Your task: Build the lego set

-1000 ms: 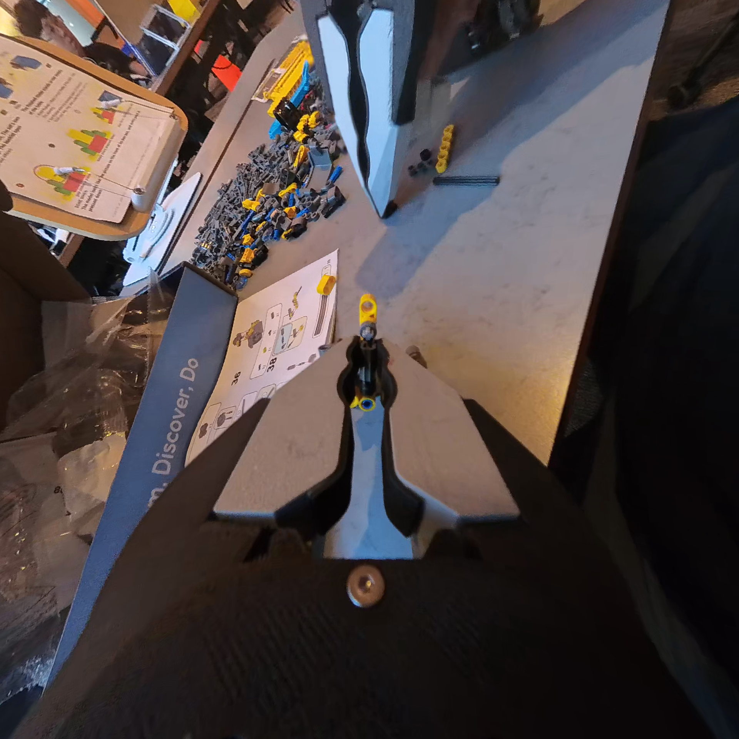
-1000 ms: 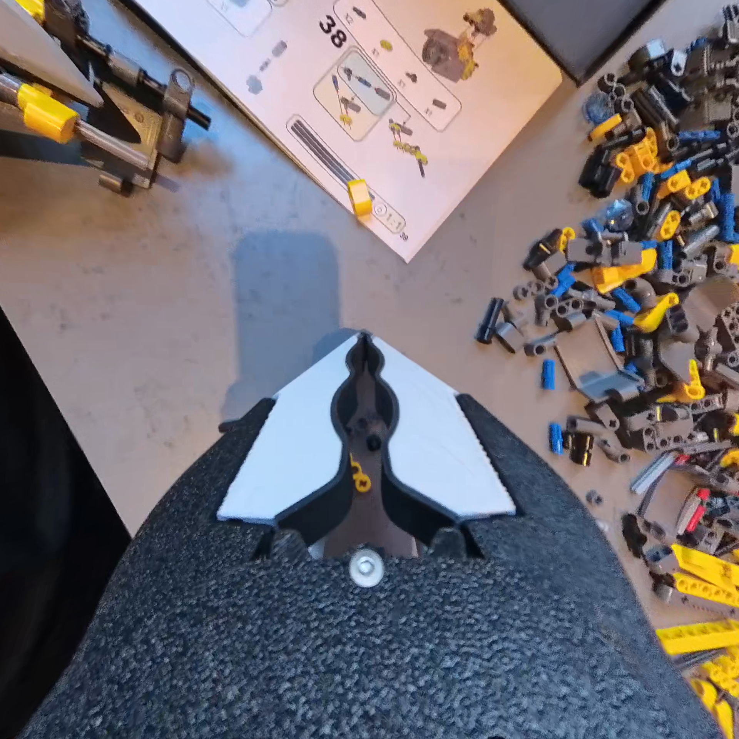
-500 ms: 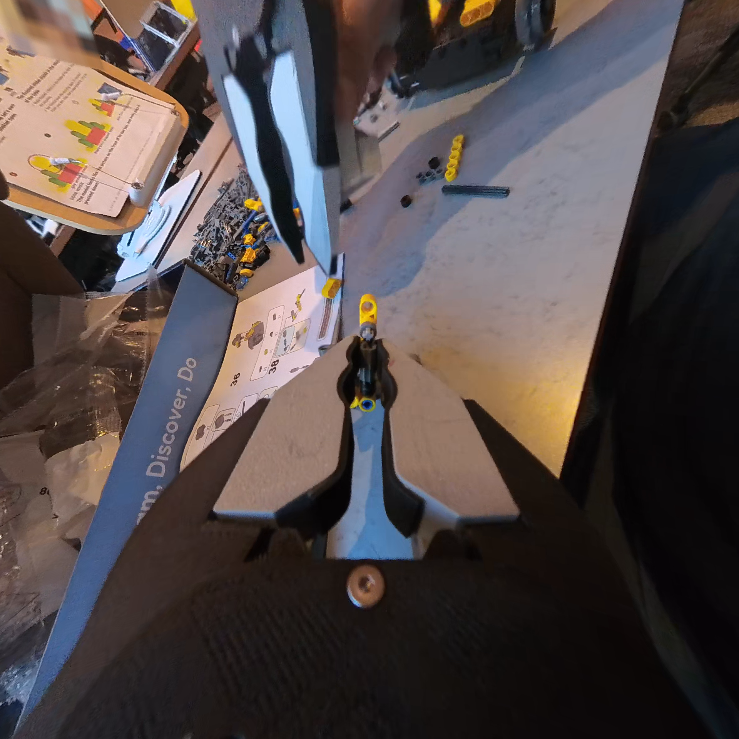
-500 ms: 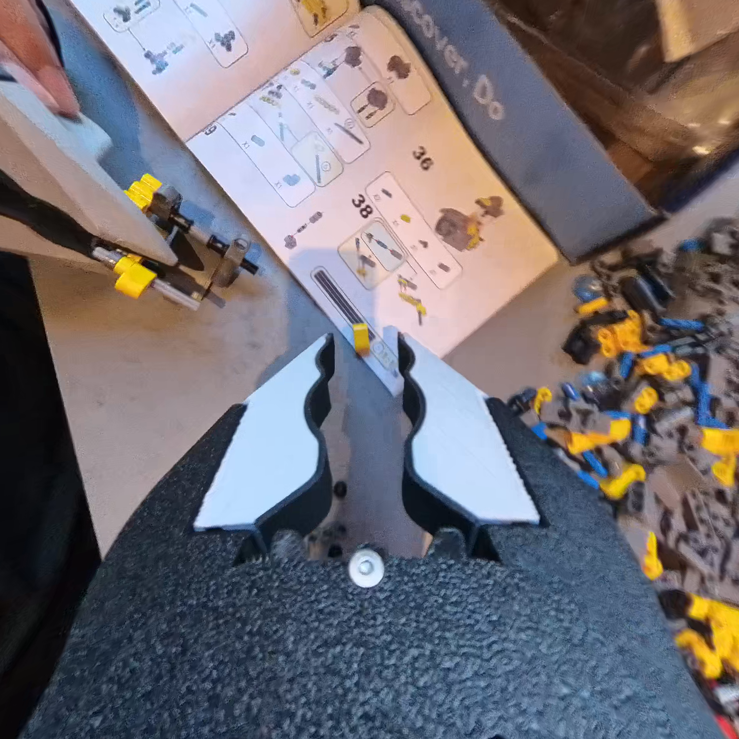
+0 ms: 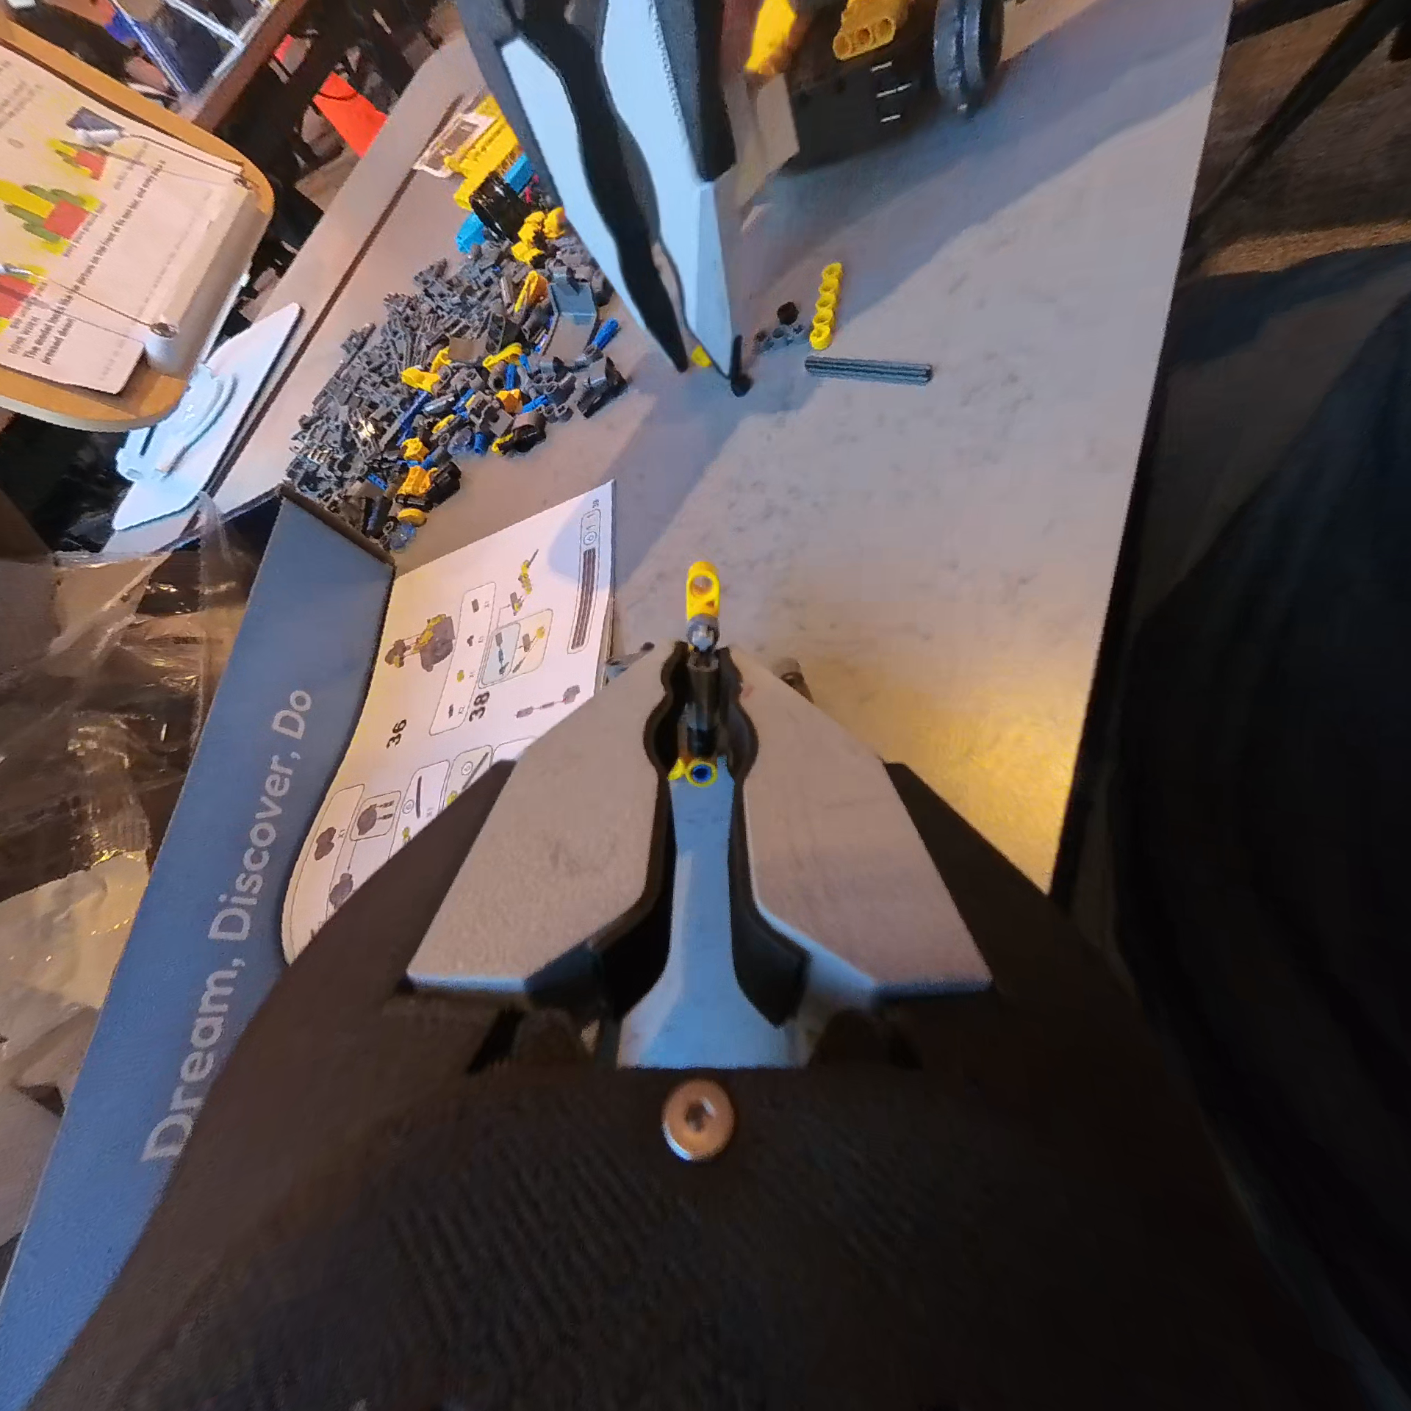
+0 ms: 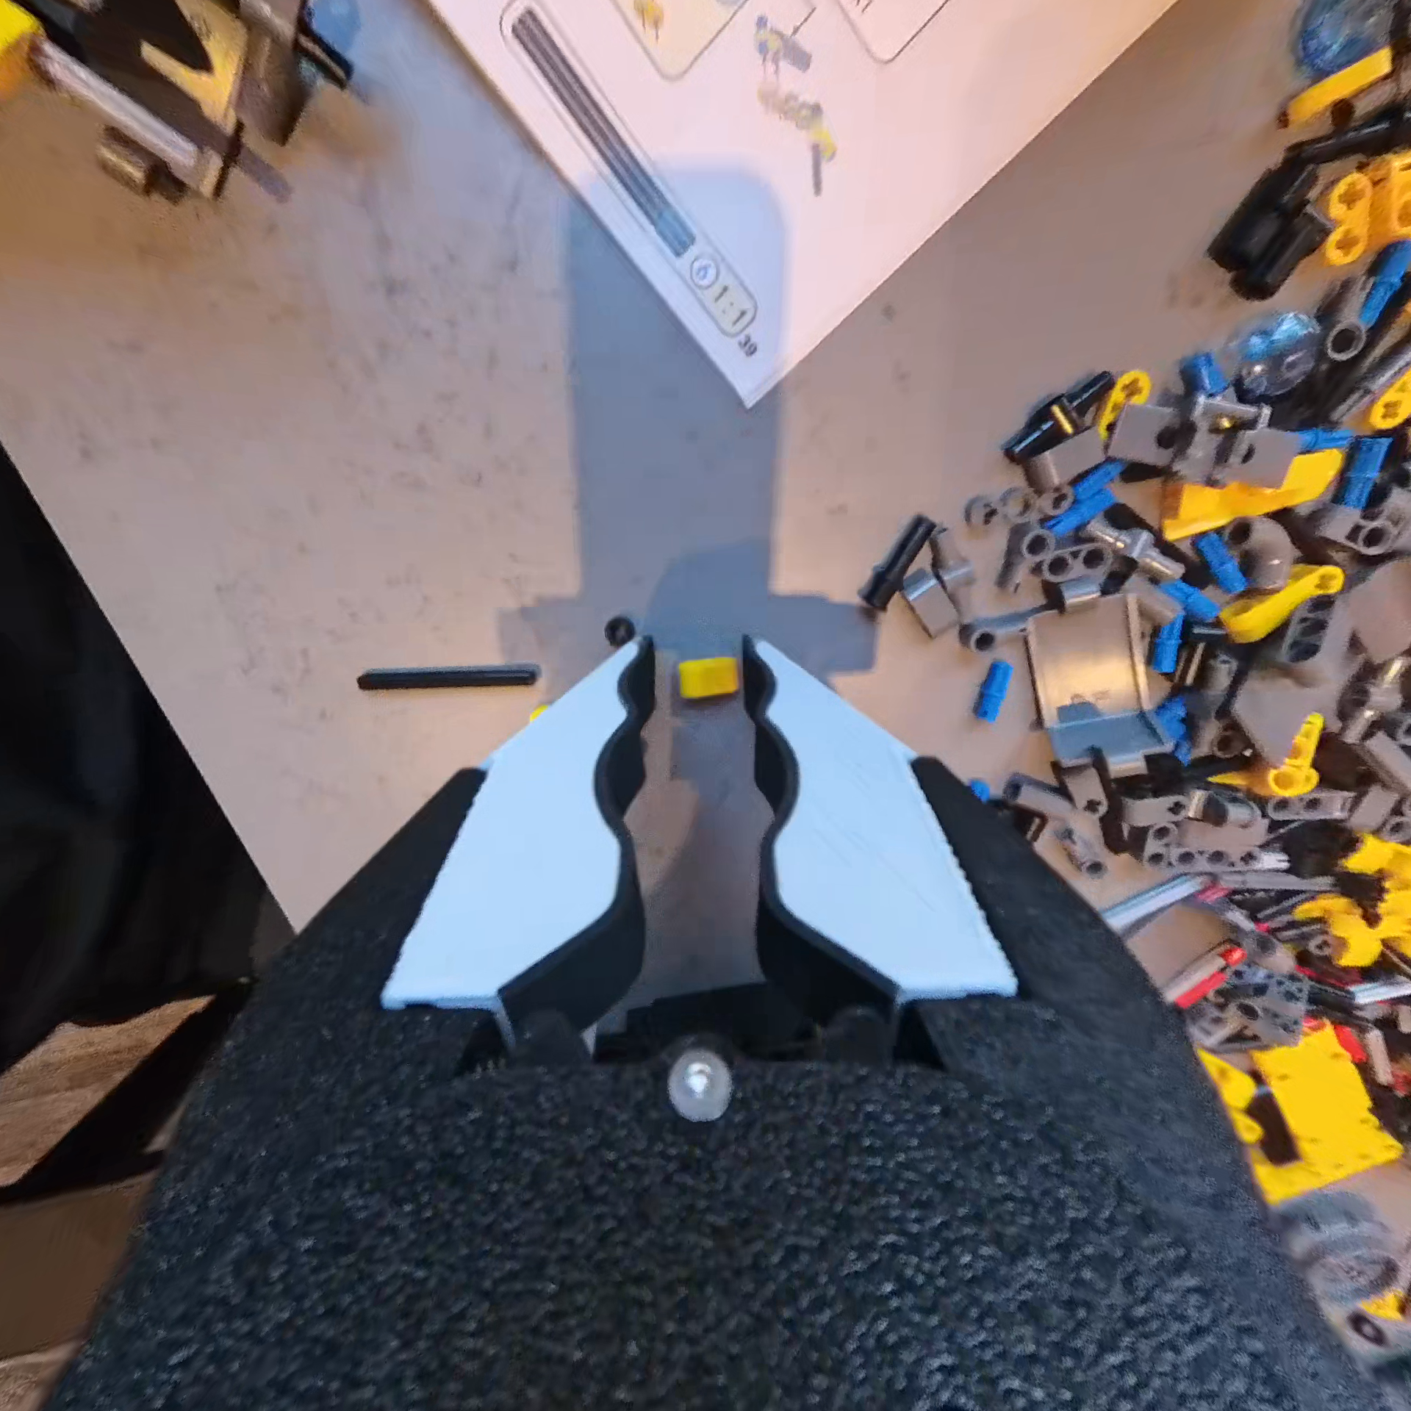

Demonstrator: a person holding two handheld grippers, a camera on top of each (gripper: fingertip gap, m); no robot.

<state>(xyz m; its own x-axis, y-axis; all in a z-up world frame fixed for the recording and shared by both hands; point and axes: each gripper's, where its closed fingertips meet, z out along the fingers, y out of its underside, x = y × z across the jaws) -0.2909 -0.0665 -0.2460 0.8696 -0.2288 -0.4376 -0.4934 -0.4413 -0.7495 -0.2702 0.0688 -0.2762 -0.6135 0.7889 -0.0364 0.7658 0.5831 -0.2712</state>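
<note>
Claws differ: the left claw pinches a small axle assembly above the table; the right claw, spread, straddles a yellow piece. Manual and parts pile lie beyond.

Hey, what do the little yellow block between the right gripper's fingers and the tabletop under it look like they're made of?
The yellow block looks like moulded plastic: even colour, crisp edges, faint sheen. The tabletop seems to be pale laminate or a stone-look coating, matt, with fine grey speckling; which one is unclear. The right gripper stands open around the block.
</note>
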